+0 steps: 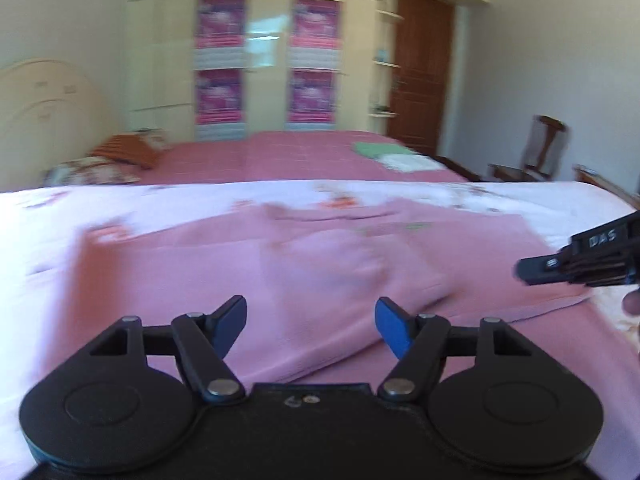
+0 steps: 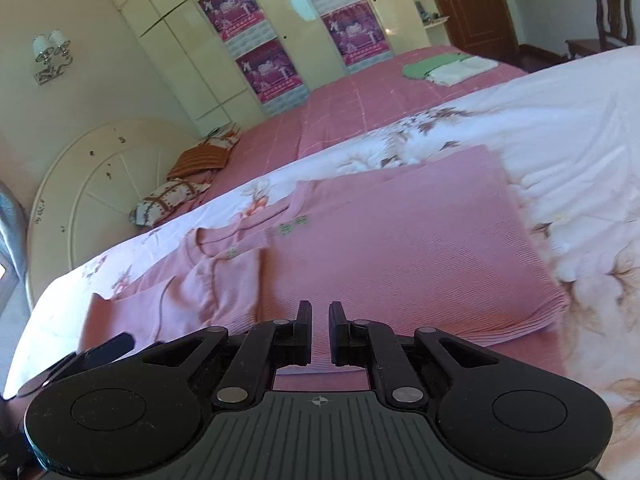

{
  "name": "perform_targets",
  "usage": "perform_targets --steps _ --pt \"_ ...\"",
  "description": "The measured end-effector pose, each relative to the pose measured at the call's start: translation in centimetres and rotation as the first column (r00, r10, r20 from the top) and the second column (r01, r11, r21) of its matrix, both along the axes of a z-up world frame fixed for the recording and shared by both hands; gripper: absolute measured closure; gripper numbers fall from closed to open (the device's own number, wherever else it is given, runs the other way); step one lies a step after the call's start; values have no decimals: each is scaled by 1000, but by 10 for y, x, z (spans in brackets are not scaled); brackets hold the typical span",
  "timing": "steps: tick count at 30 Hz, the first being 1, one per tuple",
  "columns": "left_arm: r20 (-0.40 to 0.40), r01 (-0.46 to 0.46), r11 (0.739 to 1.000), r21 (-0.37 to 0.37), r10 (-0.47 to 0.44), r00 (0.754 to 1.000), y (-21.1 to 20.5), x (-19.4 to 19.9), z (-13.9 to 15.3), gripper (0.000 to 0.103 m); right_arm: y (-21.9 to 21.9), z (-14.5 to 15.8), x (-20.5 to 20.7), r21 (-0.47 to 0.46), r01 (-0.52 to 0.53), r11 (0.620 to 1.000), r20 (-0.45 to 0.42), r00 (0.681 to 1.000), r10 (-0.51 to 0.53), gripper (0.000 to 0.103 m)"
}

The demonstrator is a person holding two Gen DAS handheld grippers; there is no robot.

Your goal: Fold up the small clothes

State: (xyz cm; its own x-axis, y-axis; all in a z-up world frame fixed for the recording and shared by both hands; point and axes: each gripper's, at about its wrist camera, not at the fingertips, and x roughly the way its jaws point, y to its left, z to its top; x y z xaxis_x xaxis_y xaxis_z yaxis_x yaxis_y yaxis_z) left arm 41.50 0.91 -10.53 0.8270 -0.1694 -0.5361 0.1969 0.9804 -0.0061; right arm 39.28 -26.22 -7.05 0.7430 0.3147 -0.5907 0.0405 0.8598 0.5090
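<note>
The left tongs (image 1: 311,326) are hanging spread over the near part of the pink top (image 1: 320,264), with nothing between the blue-faced fingers (image 1: 394,330). No earlier picture is given, so only the gap itself can be told.

The right tongs (image 2: 320,330) are sitting almost pressed together, a thin slit showing between the fingers (image 2: 340,332). They are lying low over the near hem of the top (image 2: 400,248); whether cloth is being pinched in that slit cannot be told. In the left wrist view the right tongs (image 1: 532,270) are reaching in from the right edge, above the top's right side.

The top is lying flat on the floral sheet (image 2: 560,120), near its front edge, one sleeve (image 2: 224,280) folded in over the body. The neckline is pointing toward the sheet's far edge.

Beyond the sheet a pink bed (image 2: 360,96) is carrying a green cloth (image 2: 432,66) and a white cloth (image 2: 460,70), touching, near its far right corner. Two pillows (image 2: 176,196) are resting at its headboard (image 2: 100,184) end. A wardrobe (image 2: 192,40) with posters (image 2: 272,72) is standing behind.
</note>
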Motion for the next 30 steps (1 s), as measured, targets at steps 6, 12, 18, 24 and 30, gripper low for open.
perform_targets --steps 6,12,18,24,30 --pt "-83 -261 962 77 267 960 108 -24 -12 52 36 -7 18 40 -45 998 0 999 45 37" --pt "-99 -266 963 36 268 958 125 -10 -13 50 52 -13 24 100 -39 994 -12 999 40 55" --pt "-100 -244 969 41 246 964 129 5 -23 50 65 -16 44 79 -53 995 -68 996 59 68" --pt "-98 -212 976 53 216 971 127 9 -23 51 67 19 29 -44 -37 998 76 996 41 99" --pt "-107 -197 979 53 201 974 122 7 -28 59 47 10 9 -103 8 995 34 999 -4 99"
